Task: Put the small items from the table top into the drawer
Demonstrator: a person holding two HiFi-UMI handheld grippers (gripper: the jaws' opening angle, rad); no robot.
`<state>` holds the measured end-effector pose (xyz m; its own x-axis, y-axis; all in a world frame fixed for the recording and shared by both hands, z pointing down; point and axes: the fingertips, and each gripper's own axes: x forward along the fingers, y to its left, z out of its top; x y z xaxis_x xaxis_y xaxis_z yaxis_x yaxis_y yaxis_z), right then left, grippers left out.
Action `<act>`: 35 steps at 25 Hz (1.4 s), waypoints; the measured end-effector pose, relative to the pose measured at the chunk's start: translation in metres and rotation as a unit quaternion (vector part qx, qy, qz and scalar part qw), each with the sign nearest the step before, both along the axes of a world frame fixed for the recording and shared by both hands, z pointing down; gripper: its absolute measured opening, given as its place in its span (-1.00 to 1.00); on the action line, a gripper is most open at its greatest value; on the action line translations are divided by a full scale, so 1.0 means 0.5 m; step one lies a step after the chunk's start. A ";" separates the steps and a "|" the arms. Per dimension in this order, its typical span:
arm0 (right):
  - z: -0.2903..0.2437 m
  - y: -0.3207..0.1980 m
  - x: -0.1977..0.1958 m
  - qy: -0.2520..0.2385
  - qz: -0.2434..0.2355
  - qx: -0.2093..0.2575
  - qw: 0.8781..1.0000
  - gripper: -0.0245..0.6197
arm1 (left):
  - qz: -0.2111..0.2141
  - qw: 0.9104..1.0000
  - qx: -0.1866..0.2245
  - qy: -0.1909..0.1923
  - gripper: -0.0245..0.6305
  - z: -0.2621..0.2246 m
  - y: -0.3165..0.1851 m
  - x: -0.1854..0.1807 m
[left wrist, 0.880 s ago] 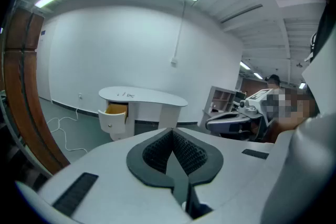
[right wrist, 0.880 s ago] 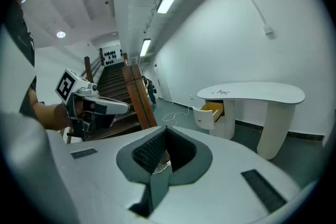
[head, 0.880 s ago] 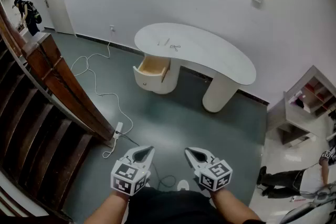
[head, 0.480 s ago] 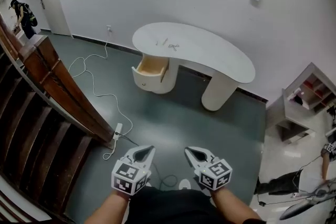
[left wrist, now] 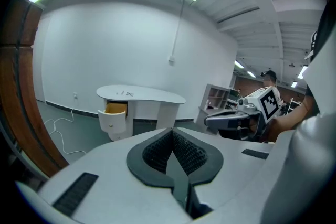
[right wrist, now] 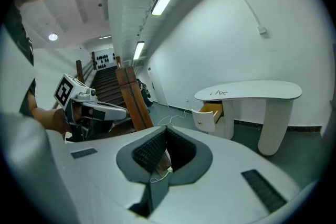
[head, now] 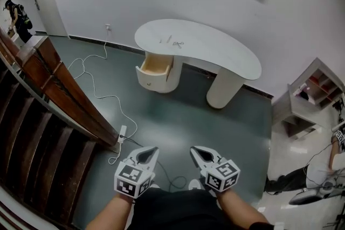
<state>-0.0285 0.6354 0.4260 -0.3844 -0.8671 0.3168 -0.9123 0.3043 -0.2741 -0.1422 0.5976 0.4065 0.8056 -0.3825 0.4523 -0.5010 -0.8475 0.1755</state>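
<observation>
A white kidney-shaped table point(head: 226, 56) stands far ahead against the wall. Its wooden drawer point(head: 156, 66) is pulled open at the left end. Thin small items point(head: 161, 39) and a small dark item point(head: 178, 43) lie on the top above the drawer. My left gripper point(head: 145, 154) and right gripper point(head: 200, 154) hover side by side low in the head view, far from the table, both shut with nothing between the jaws. The left gripper view shows the left gripper point(left wrist: 172, 132), table point(left wrist: 152, 95) and drawer point(left wrist: 116, 109). In the right gripper view are the right gripper point(right wrist: 166, 129), table point(right wrist: 262, 89) and drawer point(right wrist: 211, 111).
A wooden stair rail point(head: 59, 89) runs down the left side. A white cable point(head: 102, 97) and a power strip point(head: 122, 133) lie on the grey floor between me and the table. A shelf unit point(head: 318, 89) stands at the right. A person point(head: 13, 13) stands far left.
The head view has shifted a little, so the table and drawer sit slightly higher and further left. Both grippers keep their place and stay shut.
</observation>
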 end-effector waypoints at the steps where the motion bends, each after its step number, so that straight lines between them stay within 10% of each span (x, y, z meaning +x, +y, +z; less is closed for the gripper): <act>1: 0.001 -0.001 -0.012 0.000 0.004 -0.001 1.000 -0.90 | 0.002 1.000 -0.001 0.000 -0.88 0.002 -0.004 -0.011; 13: 0.035 0.005 -0.101 0.005 0.030 -0.028 0.999 -0.90 | 0.034 0.999 -0.016 -0.002 -0.88 0.035 -0.024 -0.089; 35: 0.003 -0.360 0.071 -0.002 -0.022 0.005 1.000 -0.90 | -0.026 1.000 -0.002 0.005 -0.88 0.013 -0.307 0.072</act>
